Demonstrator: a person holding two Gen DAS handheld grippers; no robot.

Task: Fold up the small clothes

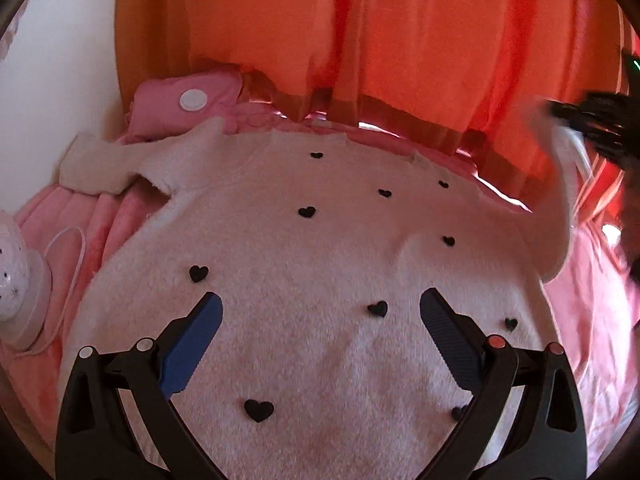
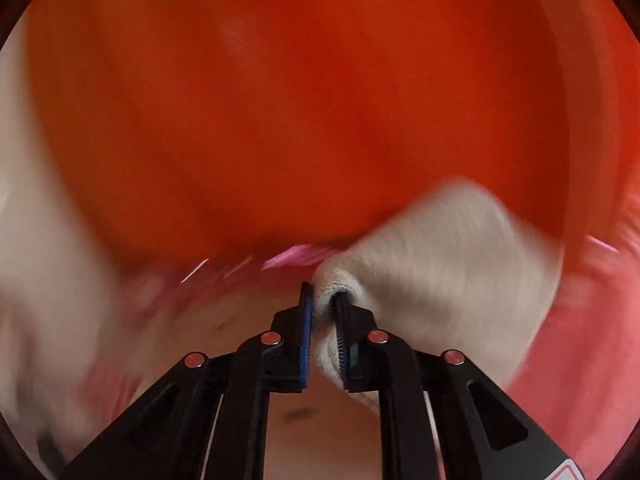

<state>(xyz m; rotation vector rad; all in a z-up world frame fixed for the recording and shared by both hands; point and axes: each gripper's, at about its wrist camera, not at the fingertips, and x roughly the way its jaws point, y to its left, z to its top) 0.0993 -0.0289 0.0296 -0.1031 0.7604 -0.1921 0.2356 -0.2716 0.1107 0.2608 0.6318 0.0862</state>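
Early stage, by the look of it; sweater (fluffy white, black hearts) lies spread flat on the pink bed, front up, body not yet folded over anywhere; left sleeve lies stretched out to the side, unfolded.

Left gripper hovers over the lower body w/ fingers wide apart, holding nothing; cannot tell if the tips touch the fabric.

Right gripper has its fingers pinched nearly closed on the right sleeve cuff; heavy blur in right wrist view suggests the sleeve is in motion, lifted off the bed; in left view it shows raised at the right edge.

So: first sleeve fold seems under way, not landed. Left to do, prob.: lay that sleeve across the chest; fold other sleeve in; fold body in half or thirds. Orange curtain behind, clear of the work.
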